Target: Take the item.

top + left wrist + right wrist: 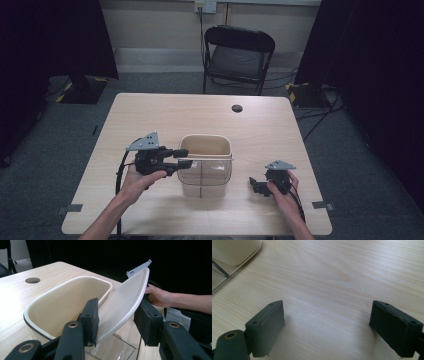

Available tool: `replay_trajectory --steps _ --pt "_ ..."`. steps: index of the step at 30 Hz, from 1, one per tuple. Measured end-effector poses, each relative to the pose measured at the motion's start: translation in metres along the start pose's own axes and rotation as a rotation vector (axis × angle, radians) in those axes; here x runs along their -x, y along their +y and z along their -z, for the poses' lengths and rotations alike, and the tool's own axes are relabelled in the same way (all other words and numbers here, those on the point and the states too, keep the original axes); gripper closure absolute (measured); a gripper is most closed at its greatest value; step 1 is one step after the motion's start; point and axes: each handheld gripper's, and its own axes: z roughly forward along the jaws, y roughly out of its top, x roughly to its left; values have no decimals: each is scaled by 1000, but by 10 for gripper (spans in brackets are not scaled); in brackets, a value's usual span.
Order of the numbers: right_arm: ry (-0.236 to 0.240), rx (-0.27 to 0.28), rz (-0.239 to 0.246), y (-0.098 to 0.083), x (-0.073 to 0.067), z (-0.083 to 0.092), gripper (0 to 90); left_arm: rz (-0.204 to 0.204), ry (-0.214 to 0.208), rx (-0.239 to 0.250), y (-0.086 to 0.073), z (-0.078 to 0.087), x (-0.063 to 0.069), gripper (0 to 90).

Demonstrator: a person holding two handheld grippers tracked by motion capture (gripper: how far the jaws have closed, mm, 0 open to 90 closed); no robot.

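The left hand [134, 181] holds the left gripper [184, 158] level, pointing right across the bench [150, 115] at the near-left rim of the one bin [206, 150] standing there. Its jaws pinch the cream flap lid [125, 303]: in the left gripper view the lid runs tilted between both pads [91, 317], away from the gripper and above the bin's open mouth. To the right of the bin, well apart from it, the right hand [282, 192] rests on the bench with the right gripper [327, 325] pointing left toward the bin, jaws spread wide over bare wood. Two grippers, one lid, one chair [239, 55] behind the bench.
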Motion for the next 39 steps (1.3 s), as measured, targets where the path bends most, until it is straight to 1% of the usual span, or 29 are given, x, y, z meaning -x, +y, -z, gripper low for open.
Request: replay_trajectory --steps 3,4,6,8,13,21,24,34,39 --pt "0 0 0 0 0 0 118 0 2 -2 1 0 0 557" --pt "1 0 0 0 0 0 117 -6 10 -10 2 0 0 560" --pt "0 0 0 0 0 0 118 -7 17 -3 3 0 0 566" --pt "1 -1 0 0 0 0 118 -11 16 -9 4 0 0 575" --pt "1 0 0 0 0 0 118 -5 12 3 4 -1 -1 597" --pt "0 0 1 0 0 0 117 -3 11 1 5 -1 -1 598" --pt "0 0 0 0 0 0 118 -7 21 -2 5 -2 -1 598" --pt "0 0 1 0 0 0 118 3 17 1 5 -2 0 595" --pt "0 0 0 0 0 0 118 1 19 0 4 -2 0 593"
